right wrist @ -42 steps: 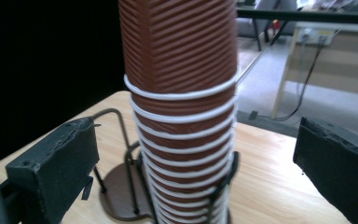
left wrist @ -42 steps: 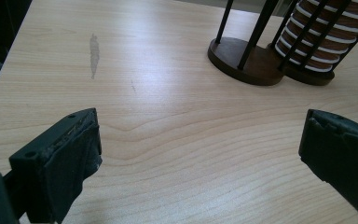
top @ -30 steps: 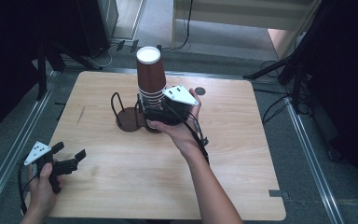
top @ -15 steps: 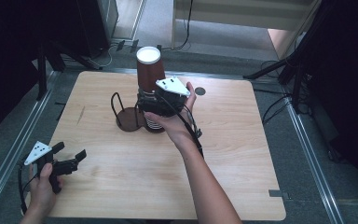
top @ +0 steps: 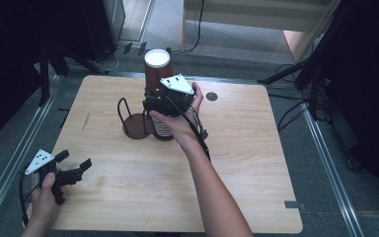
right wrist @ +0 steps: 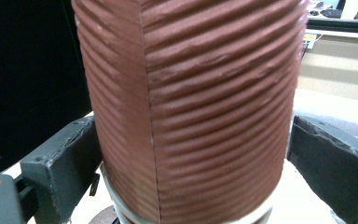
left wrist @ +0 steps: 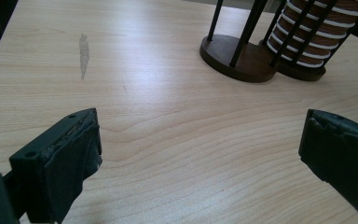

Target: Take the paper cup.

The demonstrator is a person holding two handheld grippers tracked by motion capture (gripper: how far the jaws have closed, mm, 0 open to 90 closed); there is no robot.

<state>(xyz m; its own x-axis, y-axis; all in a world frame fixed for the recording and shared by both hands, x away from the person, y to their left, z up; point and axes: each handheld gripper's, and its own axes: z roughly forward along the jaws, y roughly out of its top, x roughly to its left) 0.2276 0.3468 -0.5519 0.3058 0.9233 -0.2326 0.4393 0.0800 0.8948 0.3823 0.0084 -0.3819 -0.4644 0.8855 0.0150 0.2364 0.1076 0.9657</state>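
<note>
At the table's far middle, the right gripper point(top: 154, 101) straddles the ribbed brown paper cup point(right wrist: 191, 107) atop its stack – jaws apart – so a crooked squeeze could topple it.

A light wooden table point(top: 128, 197) stands on grey carpet point(top: 325, 59). Metal rails point(top: 10, 163) run along both sides. Dark stands point(top: 306, 74) and cables point(top: 197, 29) crowd the far floor, below a pale wall point(top: 256, 12).

Two claws: the left claw point(top: 74, 166) and the right claw point(top: 154, 101). One stack of brown ribbed paper cups point(top: 158, 79) stands between the right claw's jaws. One two-ring cup holder point(top: 137, 124) sits below it. One desk point(top: 246, 148).
</note>
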